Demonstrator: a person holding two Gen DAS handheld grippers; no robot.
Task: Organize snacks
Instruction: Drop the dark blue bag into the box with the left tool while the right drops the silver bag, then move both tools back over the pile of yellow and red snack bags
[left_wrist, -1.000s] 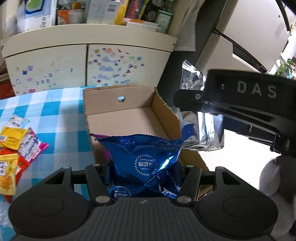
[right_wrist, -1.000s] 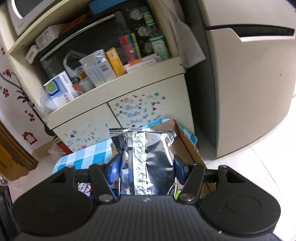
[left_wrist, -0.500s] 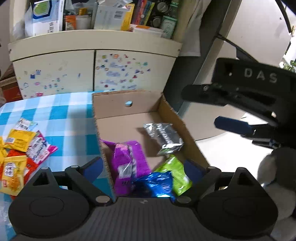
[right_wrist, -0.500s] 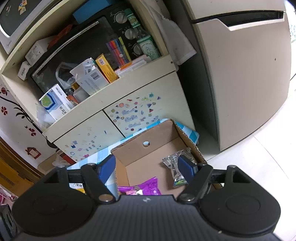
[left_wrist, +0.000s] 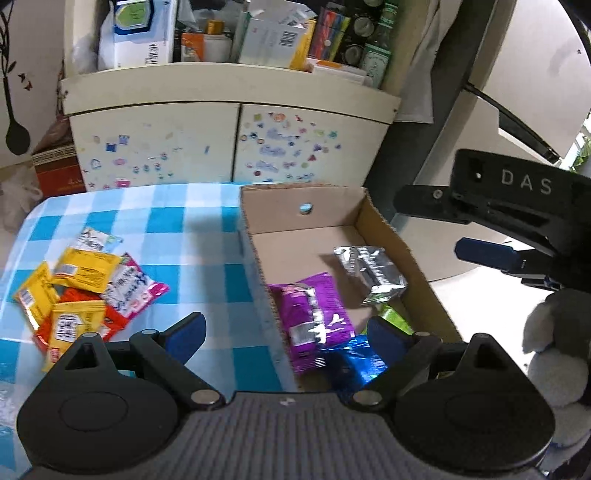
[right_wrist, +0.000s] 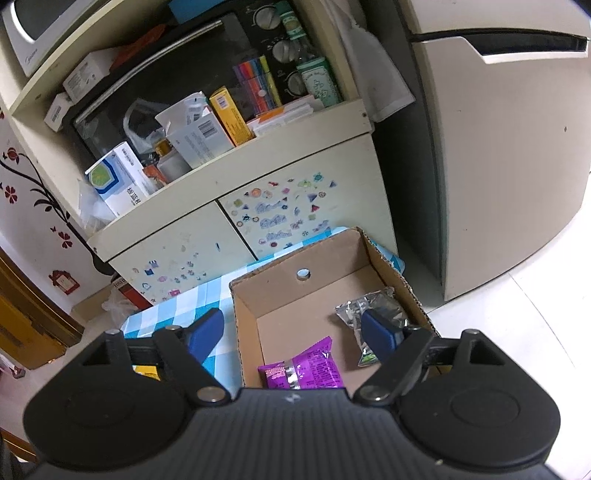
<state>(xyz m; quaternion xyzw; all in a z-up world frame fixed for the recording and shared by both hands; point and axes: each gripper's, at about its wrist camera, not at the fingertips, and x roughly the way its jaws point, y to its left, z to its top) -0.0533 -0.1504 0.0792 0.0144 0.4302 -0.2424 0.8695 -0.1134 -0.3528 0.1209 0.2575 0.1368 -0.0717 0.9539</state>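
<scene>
Four snack packets lie in the open cardboard box (left_wrist: 384, 236), and neither tool grips any of them. Left gripper (left_wrist: 286, 334) hangs with its blue-padded fingers spread wide and empty over the box's near left wall; the purple packet (left_wrist: 314, 321) and the crinkled blue foil packet (left_wrist: 354, 360) lie between its fingertips in that view, below them on the box floor. A silver foil packet (left_wrist: 369, 271) with a flat seam down its back lies farther in, near the right wall, partly over a green packet (left_wrist: 393, 319).

Right gripper (right_wrist: 293, 334) is likewise spread wide and holds nothing — its right finger (right_wrist: 380, 336) crosses in front of the silver packet in its own view, above it rather than touching. From the left camera its black body shows at the right edge, marked "DAS" in pale letters.

Corrugated brown card forms the box, with a round hole in its far wall. It stands on a blue-and-white checked cloth (left_wrist: 207, 236). Well to the left, a loose heap of yellow, red and pink-white sachets (left_wrist: 79, 288) lies on the cloth; their print is too small to read.
</scene>
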